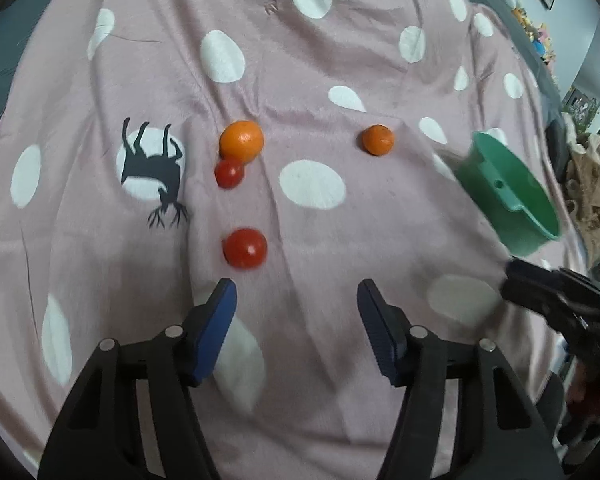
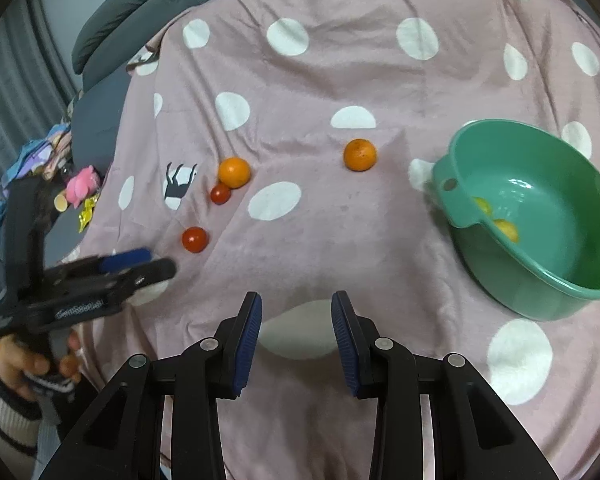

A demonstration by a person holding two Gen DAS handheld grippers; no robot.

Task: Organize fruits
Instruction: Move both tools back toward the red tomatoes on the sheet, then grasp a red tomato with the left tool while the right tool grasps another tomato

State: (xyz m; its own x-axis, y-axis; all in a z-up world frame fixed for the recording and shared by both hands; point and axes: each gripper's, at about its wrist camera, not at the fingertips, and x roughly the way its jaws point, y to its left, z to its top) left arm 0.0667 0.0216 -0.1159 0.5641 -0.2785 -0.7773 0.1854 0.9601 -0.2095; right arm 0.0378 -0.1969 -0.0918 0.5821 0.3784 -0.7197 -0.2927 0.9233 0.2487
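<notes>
Two round orange citrus fruits lie on the blanket: one [image 2: 234,172] touching a tomato, the other [image 2: 360,155] apart, nearer the bowl. Two glossy red round tomatoes: a smaller one [image 2: 220,194] and a larger one [image 2: 195,239]. One green plastic bowl with a pouring lip [image 2: 572,280] holds two yellow fruits [image 2: 506,230], partly hidden by its rim. One pink blanket with white dots [image 2: 340,240] lies beneath everything.

Legible text: none. One marking only: a line of pale lettering along the black body of the left gripper [image 2: 138,266], seen in the right wrist view, too blurred to make out. The blanket [image 2: 340,80] carries printed dots and deer silhouettes, no words or numbers.
</notes>
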